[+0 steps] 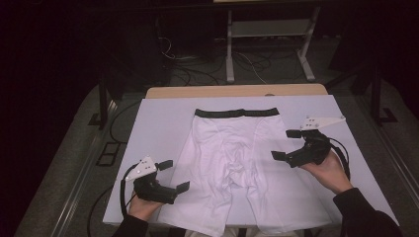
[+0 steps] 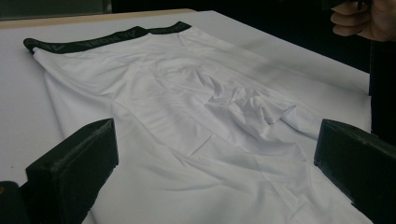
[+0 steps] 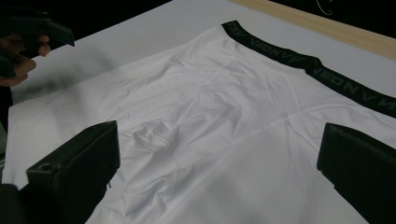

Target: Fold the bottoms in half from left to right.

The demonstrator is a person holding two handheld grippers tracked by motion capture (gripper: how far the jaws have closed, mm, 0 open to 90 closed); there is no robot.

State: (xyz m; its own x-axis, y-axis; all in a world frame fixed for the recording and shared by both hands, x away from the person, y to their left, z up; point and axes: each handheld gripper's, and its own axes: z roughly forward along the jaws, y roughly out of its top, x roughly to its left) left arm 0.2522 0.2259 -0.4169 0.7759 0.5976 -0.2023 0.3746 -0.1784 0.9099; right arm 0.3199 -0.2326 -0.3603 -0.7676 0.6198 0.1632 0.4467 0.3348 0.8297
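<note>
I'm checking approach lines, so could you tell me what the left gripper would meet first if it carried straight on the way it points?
Probably the white fabric shorts with a black waistband; the open left gripper points across them, height uncertain.

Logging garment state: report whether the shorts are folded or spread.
Spread: the white shorts lie flat, waistband far, both legs apart.

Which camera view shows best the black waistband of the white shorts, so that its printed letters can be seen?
The right gripper view: the waistband passes close and large, with grey letters visible on it. In the left gripper view the waistband lies farther off, its print faint. The high view shows the whole waistband as a thin dark strip, no letters legible.
</note>
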